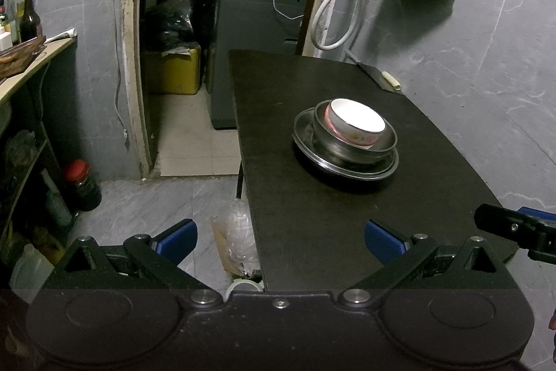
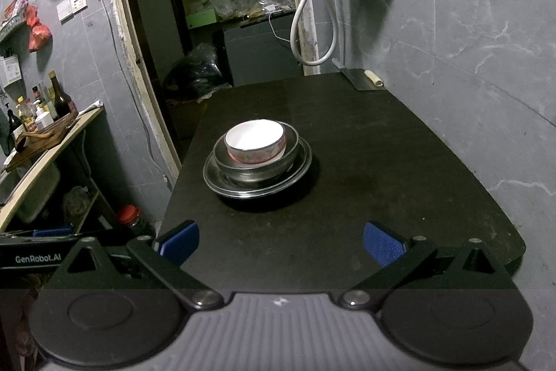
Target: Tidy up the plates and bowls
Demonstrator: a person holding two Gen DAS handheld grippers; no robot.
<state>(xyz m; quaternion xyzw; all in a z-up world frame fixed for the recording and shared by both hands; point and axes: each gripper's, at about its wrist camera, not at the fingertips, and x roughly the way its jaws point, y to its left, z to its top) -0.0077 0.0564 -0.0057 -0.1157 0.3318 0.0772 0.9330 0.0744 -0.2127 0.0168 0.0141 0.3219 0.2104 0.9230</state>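
Left gripper (image 1: pixel 280 240): jaws spread wide, nothing between the blue pads (image 1: pixel 177 240). Right gripper (image 2: pixel 281 244): jaws likewise spread wide and empty.

Containers. A nested stack stands on the black table (image 2: pixel 382 162), ahead of both grippers and clear of both. From the bottom up:
- a shallow metal plate (image 2: pixel 213 181), resting on the table surface;
- a metal bowl (image 2: pixel 226 162), seated inside the plate;
- a white bowl (image 2: pixel 255 136) with a red patterned outer band, seated inside the metal bowl and leaning slightly.
The white bowl interior shows no contents. From the left gripper the stack lies ahead and to the right; from the right gripper it lies ahead and slightly to the left.

Edges and room. The left gripper hangs over the table's left edge: its left pad is above the floor, its right pad above the tabletop. The right gripper sits over the near end of the table, with bare tabletop between its pads and the stack. To the right of the stack the table surface is open up to the grey wall. At the far right corner, well beyond the stack, a cleaver (image 2: pixel 361 77) with a pale handle lies on the table.

Limited visibility. The interior of the metal bowl is mostly covered by the white bowl. Overexposure washes out the white bowl's inside in the left wrist view. Only the tip of the right gripper enters the left wrist view, at the right edge. A plastic bag (image 1: pixel 238 244) below the table's left edge holds contents that cannot be identified
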